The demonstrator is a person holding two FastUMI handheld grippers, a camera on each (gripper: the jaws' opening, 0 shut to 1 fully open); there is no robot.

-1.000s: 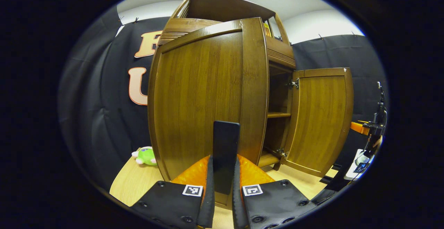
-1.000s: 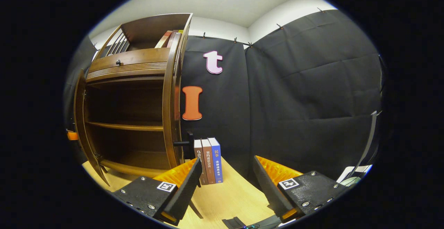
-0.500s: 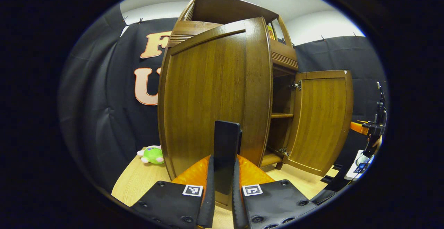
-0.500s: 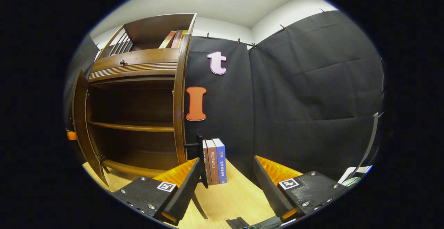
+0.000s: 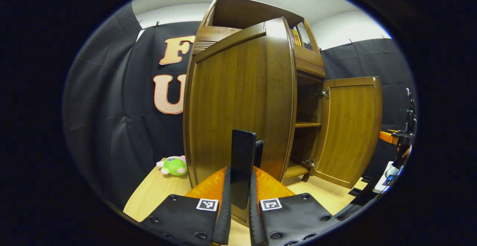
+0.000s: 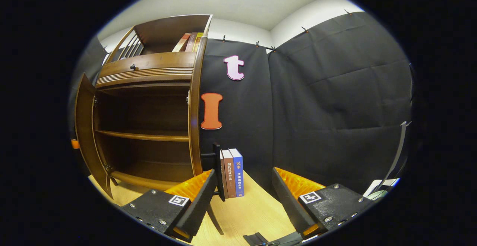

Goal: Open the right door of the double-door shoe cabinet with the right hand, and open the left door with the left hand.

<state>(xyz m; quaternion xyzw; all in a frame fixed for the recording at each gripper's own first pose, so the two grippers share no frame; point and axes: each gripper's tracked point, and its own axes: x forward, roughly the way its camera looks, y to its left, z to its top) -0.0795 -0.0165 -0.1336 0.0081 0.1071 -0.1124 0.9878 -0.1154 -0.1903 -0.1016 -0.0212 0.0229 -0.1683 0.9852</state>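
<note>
In the left gripper view the brown wooden shoe cabinet stands on a light wood table. Its left door is swung partly out toward me, and my left gripper is shut on that door's black bar handle. The right door hangs wide open. In the right gripper view the cabinet shows its bare shelves. The right door is seen edge-on with its black handle sticking out. My right gripper stands open just right of that handle, holding nothing.
A green plush toy lies on the table left of the cabinet. Three books stand upright behind the right door's handle. More books sit on the cabinet's top shelf. Black cloth walls close in behind and to the sides.
The left door has swung further out with my left gripper still holding its handle. The right gripper has hardly moved and stays open beside the right door.
</note>
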